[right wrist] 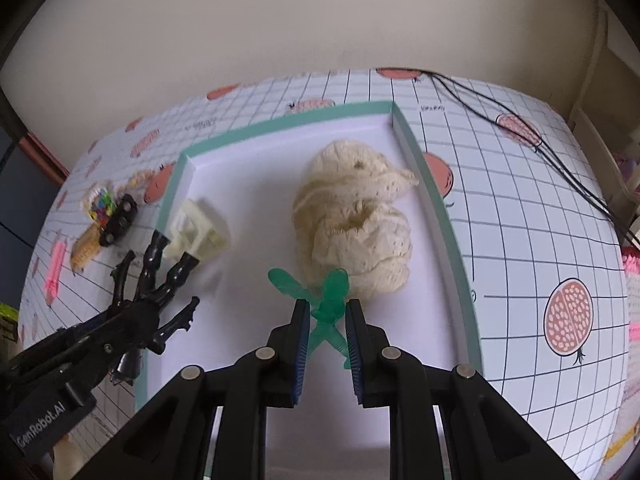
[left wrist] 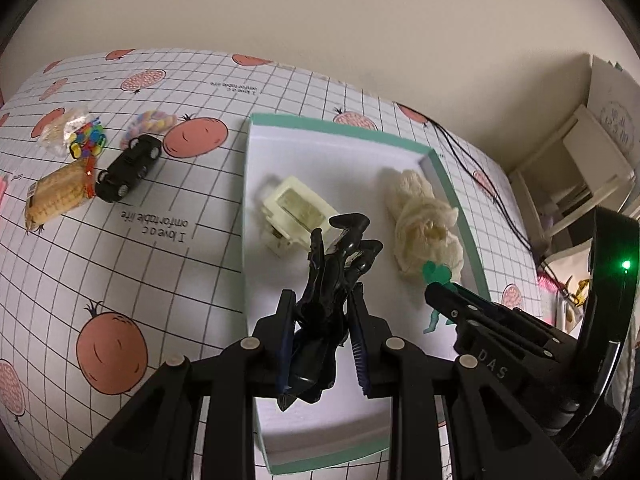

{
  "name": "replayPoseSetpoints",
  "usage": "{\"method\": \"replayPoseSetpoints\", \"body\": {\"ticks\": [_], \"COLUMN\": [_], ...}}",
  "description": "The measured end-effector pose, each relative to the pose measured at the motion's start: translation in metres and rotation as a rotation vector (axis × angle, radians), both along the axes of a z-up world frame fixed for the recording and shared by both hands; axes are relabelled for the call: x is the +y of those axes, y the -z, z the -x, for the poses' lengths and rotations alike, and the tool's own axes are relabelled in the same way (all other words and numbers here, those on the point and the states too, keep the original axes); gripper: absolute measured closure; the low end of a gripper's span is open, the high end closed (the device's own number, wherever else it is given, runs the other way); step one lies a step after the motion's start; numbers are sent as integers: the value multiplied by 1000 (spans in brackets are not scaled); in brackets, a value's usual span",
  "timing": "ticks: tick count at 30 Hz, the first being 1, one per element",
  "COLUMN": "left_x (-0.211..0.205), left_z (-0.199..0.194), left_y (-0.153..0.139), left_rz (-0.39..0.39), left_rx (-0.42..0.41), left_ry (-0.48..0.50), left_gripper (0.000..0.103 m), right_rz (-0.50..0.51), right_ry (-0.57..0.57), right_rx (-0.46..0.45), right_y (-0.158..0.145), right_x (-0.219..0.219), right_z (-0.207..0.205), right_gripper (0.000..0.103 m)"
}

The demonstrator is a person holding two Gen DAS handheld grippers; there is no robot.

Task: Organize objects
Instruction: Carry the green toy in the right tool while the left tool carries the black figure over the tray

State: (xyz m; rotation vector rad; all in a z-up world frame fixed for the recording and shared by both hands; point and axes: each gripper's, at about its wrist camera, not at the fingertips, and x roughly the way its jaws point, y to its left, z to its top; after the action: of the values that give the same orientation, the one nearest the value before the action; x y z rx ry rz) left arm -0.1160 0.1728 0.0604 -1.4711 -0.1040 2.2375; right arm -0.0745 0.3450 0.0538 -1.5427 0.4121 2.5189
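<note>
Both tongs (left wrist: 320,340) (right wrist: 328,336) hover over tray (right wrist: 440,208), toys clamped.

Both grippers hang over the white tray (right wrist: 440,208) — the left gripper (left wrist: 322,320) near its left side, fingers clamped on a black toy figure (left wrist: 332,280); the right gripper (right wrist: 328,320) nearer its right wall, fingers pinching a green toy figure (right wrist: 326,300) — tips pointing forward and down.

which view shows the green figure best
The right wrist view: the green figure sits centred between the right gripper fingers, over the tray. The left wrist view shows only bits of it behind that gripper.
</note>
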Motion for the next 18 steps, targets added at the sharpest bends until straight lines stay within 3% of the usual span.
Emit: {"method": "replayPoseSetpoints", "body": {"ticks": [18], "left_x": [8], "left_z": [2], "left_y": [27], "left_rz": [44], "left_rx": [-78], "left_ry": [-19], "left_gripper": [76], "right_rz": [-20], "right_ry": [-16], "right_rx": [-91], "right_y": [18], "right_x": [-2], "right_z": [-1], "right_gripper": [83]}}
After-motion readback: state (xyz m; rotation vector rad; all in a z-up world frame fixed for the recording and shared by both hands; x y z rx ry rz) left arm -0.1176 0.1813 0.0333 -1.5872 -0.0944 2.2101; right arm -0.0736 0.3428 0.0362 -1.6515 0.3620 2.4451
